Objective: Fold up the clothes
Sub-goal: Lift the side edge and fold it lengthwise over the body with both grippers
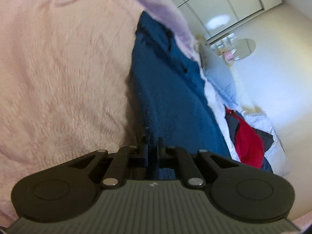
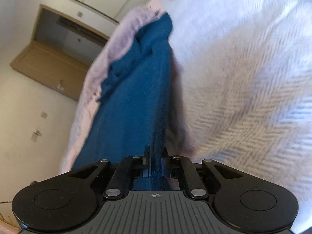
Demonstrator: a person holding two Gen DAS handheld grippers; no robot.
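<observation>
Where pink blanket (image 1: 58, 68) ends, blue garment (image 1: 165, 97) between each claw's jaws.

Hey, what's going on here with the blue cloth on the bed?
A person is folding clothes with a handheld gripper in each hand. The left gripper and the right gripper are both shut on the blue garment, each pinching an edge of it. The garment lies on a fluffy pink blanket, beside a white woven bedspread. A red garment lies further off.
</observation>
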